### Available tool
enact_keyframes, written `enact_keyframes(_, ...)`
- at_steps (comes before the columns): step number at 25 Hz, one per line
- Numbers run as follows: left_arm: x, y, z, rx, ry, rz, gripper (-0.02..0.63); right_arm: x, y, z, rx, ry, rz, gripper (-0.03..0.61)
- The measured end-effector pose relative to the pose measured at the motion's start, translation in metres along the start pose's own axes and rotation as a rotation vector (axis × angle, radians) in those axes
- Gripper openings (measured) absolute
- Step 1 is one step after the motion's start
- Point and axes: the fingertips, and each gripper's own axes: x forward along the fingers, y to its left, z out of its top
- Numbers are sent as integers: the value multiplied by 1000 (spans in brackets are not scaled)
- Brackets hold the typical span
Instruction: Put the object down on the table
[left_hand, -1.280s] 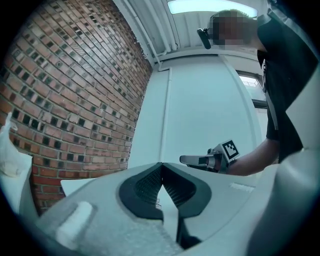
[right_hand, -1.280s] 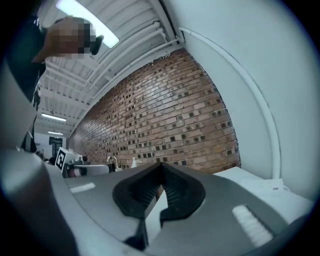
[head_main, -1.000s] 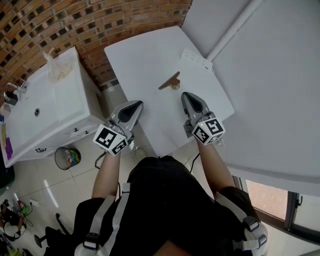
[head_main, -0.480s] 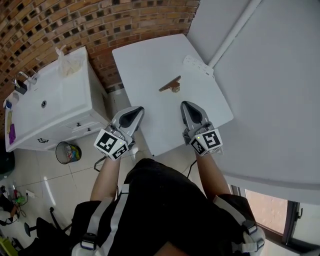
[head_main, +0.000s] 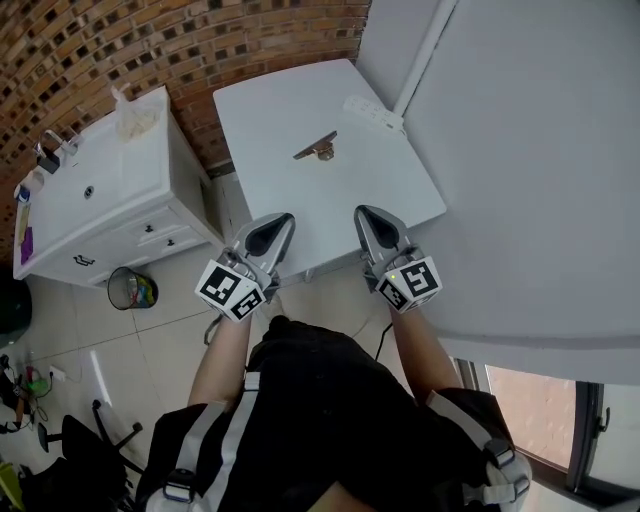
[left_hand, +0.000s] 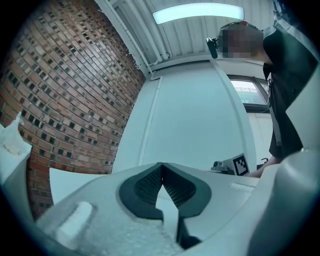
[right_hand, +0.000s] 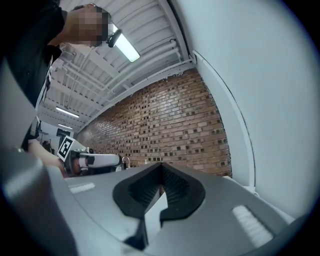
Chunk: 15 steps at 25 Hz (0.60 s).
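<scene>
A small brown object (head_main: 317, 149), a flat strip with a round piece beside it, lies on the white table (head_main: 280, 110) toward its far half. My left gripper (head_main: 278, 226) hovers at the table's near edge, jaws shut with nothing between them. My right gripper (head_main: 366, 218) is level with it, a little to the right, also shut and empty. Both stand well short of the object. In the left gripper view the jaws (left_hand: 162, 172) meet at the tips; the right gripper view shows the same (right_hand: 160, 172).
A white power strip (head_main: 372, 113) lies at the table's far right by a white wall and pipe (head_main: 420, 55). A white cabinet with a sink (head_main: 90, 190) stands left of the table, a bin (head_main: 133, 288) on the floor before it. A brick wall runs behind.
Both grippers have drawn back toward the table's near edge, farther from the brown object, which stays on the table. The head view has shifted, so the table sits higher in the frame.
</scene>
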Motion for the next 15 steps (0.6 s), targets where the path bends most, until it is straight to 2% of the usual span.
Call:
enact_keyframes(4,-18,-41,-6,53,27,17,-2,-36,12,10,7,-15,16,-2)
enact_keyframes(9,-39,-84,1,48,18,64,-2,-74,33,13,7,-22,45,-2)
enact_keyframes(15,-64,-117,-11,63,58,81,-2,-110,57,3,37,-27,62,-2)
